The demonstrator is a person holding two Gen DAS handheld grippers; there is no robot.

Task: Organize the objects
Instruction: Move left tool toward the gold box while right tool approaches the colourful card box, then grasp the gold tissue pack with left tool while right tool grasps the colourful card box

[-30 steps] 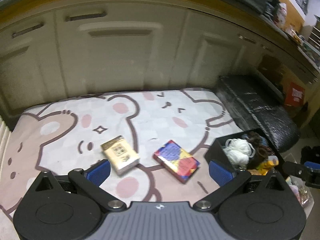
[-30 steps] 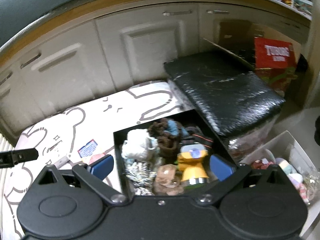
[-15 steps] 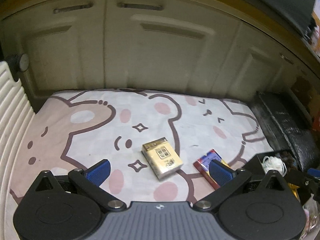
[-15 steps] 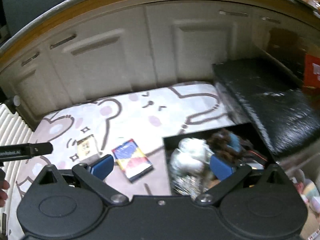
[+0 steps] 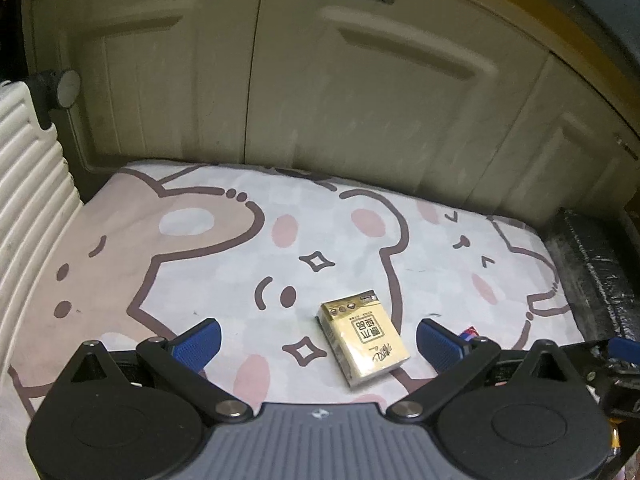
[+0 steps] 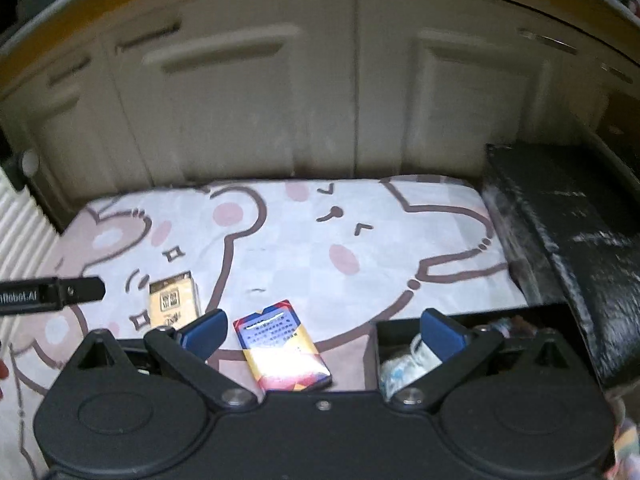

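A bear-print mat (image 5: 224,264) fills the middle of both views, with cream cabinet doors (image 5: 360,92) across the top of the frame and a black wrapped block (image 6: 568,240) along the mat's right edge. In the right wrist view a black bin (image 6: 472,330) of mixed items sits at the lower right, touching the mat's corner; the left wrist view shows almost nothing of it.

Two flat packs lie on the mat, near each other but apart. The gold pack (image 5: 363,343) lies in the lower centre of the left wrist view, just ahead of the left hand-held gripper (image 5: 316,340) and inside the line of its right finger, long axis running from upper left to lower right of the frame. The left hand-held gripper is spread wide and holds nothing. The colourful pack (image 6: 282,350) lies low in the right wrist view, between the fingers of the right hand-held gripper (image 6: 322,334), nearer its left one, with its long axis tilted the same way. That gripper too is spread and empty.

Each pack looks nearest to its own side's tool, so I judge the left is placed for the gold one and the right for the colourful one, each needing a slight twist to square up across the short side.

The left view shows only a red-blue corner (image 5: 469,333) of the colourful pack past its right finger; the right view shows both packs and the tip of the left tool (image 6: 76,292) beside the gold pack (image 6: 175,298).
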